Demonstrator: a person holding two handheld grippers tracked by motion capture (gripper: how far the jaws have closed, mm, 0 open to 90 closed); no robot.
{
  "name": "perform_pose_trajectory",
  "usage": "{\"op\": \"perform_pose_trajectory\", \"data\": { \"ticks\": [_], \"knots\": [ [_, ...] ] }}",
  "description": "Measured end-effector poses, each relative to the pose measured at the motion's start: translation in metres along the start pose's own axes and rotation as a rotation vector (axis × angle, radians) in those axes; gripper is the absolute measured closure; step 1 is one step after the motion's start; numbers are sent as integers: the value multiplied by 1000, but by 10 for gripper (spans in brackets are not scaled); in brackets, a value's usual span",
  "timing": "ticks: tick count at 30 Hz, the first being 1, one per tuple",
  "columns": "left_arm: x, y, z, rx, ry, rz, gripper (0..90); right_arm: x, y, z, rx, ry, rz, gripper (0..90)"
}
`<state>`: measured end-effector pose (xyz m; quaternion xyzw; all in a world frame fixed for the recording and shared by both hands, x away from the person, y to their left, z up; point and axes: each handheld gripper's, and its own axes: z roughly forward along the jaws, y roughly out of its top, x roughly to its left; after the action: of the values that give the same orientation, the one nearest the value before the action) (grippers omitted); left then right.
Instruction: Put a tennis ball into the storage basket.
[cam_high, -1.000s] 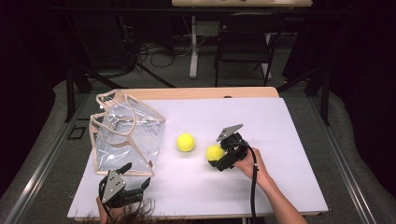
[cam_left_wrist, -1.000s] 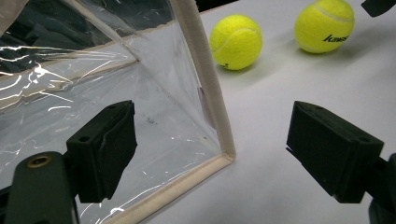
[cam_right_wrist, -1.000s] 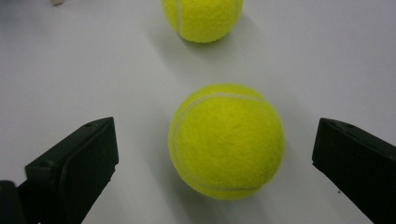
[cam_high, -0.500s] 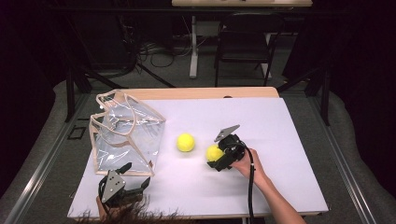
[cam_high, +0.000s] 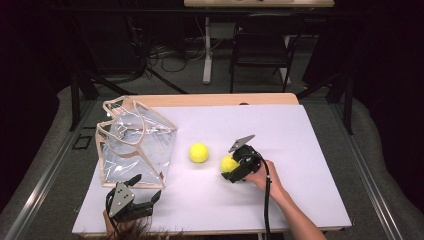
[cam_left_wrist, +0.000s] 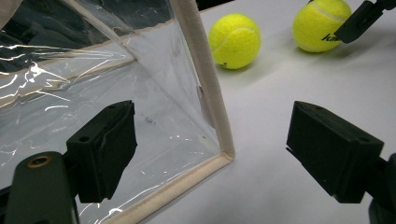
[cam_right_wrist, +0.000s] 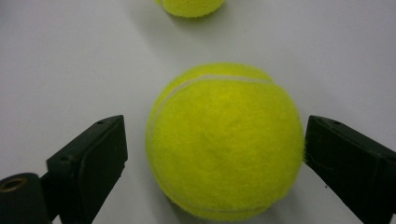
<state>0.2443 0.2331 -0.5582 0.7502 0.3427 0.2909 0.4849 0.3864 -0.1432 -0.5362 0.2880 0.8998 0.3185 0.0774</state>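
Your right hand-held gripper (cam_high: 231, 169) sits right of centre in the high view, on the white surface (cam_high: 300, 150), with the nearer tennis ball (cam_high: 228, 163) between its jaws. In the right gripper view this tennis ball (cam_right_wrist: 226, 140) stands mid-frame: the right-hand jaw touches or all but touches its felt, while the left-hand jaw stands off with a strip of surface showing between. The jaws have just been closing with the ball between them, but the pads do not yet press from both sides, so the right hand-held gripper is not gripping it.

The second tennis ball (cam_high: 198, 152) lies just left of the first in the high view, apart from it, and shows at the top edge of the right gripper view (cam_right_wrist: 189, 5).

Your left hand-held gripper (cam_high: 134, 197) rests at the lower left of the high view, jaws spread wide with nothing held. In the left gripper view the corner of the clear plastic bag (cam_left_wrist: 140, 116) with beige trim lies between its jaws without contact.

Writing: in the left gripper view, at the upper right, the nearer tennis ball (cam_left_wrist: 320, 23) carries dark lettering partly covered by a jaw of the right hand-held gripper; only a few letters show and the brand cannot be read.
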Motion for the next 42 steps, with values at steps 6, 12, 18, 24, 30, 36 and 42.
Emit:
{"op": "perform_pose_trajectory", "data": {
  "ticks": [6,12,18,24,30,36,42],
  "knots": [
    [0,0,0,1,-2,-2,160,0,-2,0,7,-12,5,141],
    [1,0,0,3,-5,-5,160,-1,-3,1,20,-22,8,218],
    [1,0,1,1,-9,0,160,1,-3,2,12,-16,1,251],
    [1,0,1,-1,-16,0,160,2,-3,-1,18,-20,-11,255],
    [2,0,1,-8,-18,3,160,6,-2,-3,18,-16,-13,256],
    [2,2,1,-6,-30,11,160,9,-1,-6,18,-8,-27,256],
    [1,2,0,-17,-27,13,160,12,1,-9,15,2,-33,256]
  ]
}}
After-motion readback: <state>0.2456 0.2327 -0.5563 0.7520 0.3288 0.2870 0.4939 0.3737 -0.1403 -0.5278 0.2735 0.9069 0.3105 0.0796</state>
